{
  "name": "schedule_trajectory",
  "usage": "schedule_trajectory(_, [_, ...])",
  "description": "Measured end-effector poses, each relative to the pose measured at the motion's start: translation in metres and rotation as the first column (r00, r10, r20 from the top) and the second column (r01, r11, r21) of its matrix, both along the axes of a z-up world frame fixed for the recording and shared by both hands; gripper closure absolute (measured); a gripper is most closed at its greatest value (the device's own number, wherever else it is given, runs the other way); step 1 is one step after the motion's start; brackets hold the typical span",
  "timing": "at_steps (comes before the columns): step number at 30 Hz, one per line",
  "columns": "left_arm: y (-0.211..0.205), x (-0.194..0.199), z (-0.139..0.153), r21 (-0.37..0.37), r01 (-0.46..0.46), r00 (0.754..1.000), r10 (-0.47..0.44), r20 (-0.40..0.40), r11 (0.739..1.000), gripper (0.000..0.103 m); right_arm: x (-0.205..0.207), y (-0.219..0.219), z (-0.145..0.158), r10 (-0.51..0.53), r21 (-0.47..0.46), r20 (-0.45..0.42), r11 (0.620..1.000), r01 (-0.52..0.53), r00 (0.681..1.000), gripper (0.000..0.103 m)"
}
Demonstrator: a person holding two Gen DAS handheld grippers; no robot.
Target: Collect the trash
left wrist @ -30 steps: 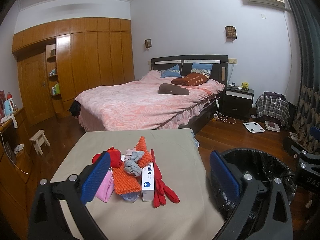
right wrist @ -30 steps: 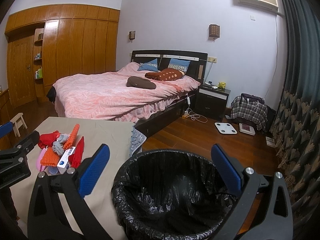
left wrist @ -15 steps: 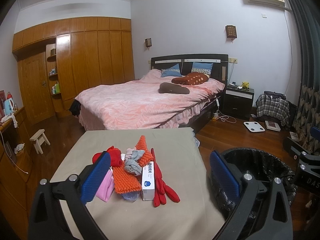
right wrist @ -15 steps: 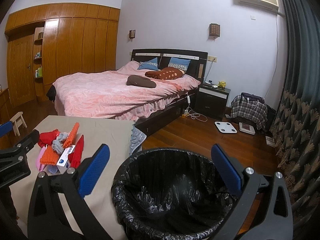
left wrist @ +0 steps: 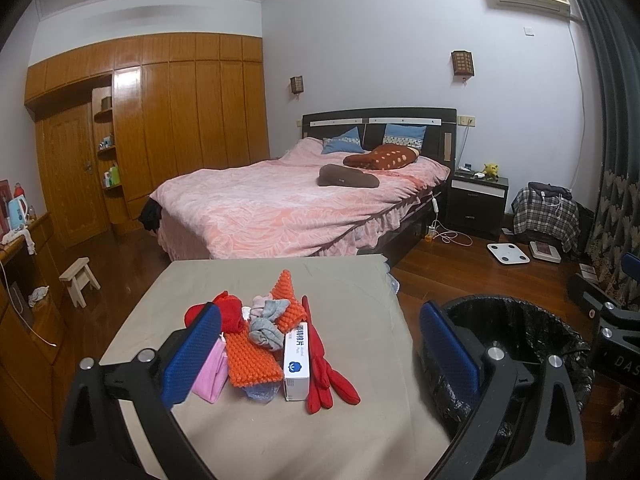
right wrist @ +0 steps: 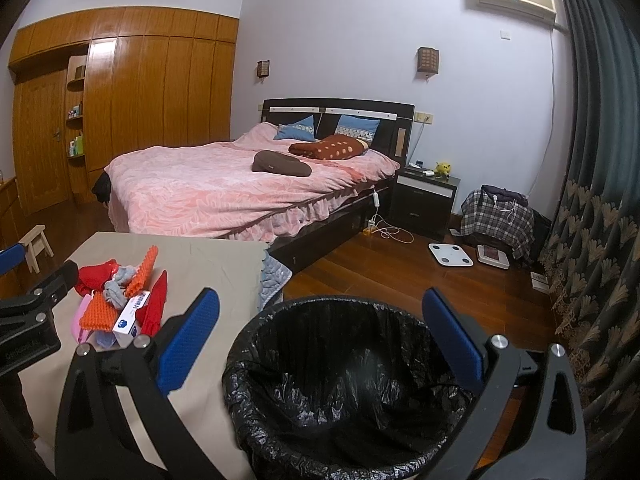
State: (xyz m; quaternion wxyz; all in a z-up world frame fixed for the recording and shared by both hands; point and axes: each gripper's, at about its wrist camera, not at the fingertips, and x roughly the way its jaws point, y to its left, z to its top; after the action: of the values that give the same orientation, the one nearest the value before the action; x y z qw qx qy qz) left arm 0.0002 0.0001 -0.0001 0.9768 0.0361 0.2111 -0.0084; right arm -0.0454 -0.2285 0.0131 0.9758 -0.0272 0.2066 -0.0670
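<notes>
A wide bed with a pink patterned cover (left wrist: 288,208) is filling the far half of the room, with a dark wooden nightstand (left wrist: 478,200) standing just beside it. Nearer the cameras, a table draped in a plain beige cloth (left wrist: 340,420) is bearing a small heap of odds and ends. A round bin lined with a crinkled black plastic bag (right wrist: 340,392) is sitting on the wooden floor just beside the table's right edge, its mouth gaping upward.

The left gripper (left wrist: 320,356) is hovering over the near part of the table with its blue-padded fingers spread wide, gripping nothing. The right gripper (right wrist: 320,344) is hanging above the bin, its fingers likewise splayed apart and empty.

In the heap, a bumpy orange knitted piece (left wrist: 250,360) is lying touching a long red glove (left wrist: 324,376). Between them a narrow white cardboard box with a blue logo (left wrist: 297,362) is lying flat, pointing toward the left gripper. A crumpled grey sock (left wrist: 266,326) is resting on top of the orange piece, and a pink fabric pouch (left wrist: 210,376) is peeking out beside the left finger.
</notes>
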Motion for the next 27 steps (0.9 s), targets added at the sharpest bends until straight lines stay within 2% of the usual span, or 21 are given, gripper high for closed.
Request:
schedule_trajectory(15, [-0.001,-0.001,0.000,-0.003,0.001,1.000,-0.001,-0.004,1.000,0.006,0.000,0.001,-0.001,0.000,0.000,0.000,1.000,0.000,1.000,0.005])
schedule_trajectory(22, [0.014,0.004,-0.007,-0.016,-0.013,1.000,0.013,-0.014,1.000,0.006,0.004,0.002,0.004,0.008,0.001,-0.007,1.000,-0.008,1.000,0.005])
schedule_trajectory(23, [0.018,0.008,-0.012,-0.012,-0.020,1.000,0.020,-0.014,1.000,0.006,0.005,0.011,-0.008,0.014,-0.001,-0.010,1.000,-0.014,1.000,0.005])
schedule_trajectory(27, [0.040,0.012,-0.019,-0.008,-0.059,0.998,0.059,-0.024,0.998,0.006,0.017,0.025,-0.016,0.046,0.014,-0.021,0.999,-0.046,0.999,0.005])
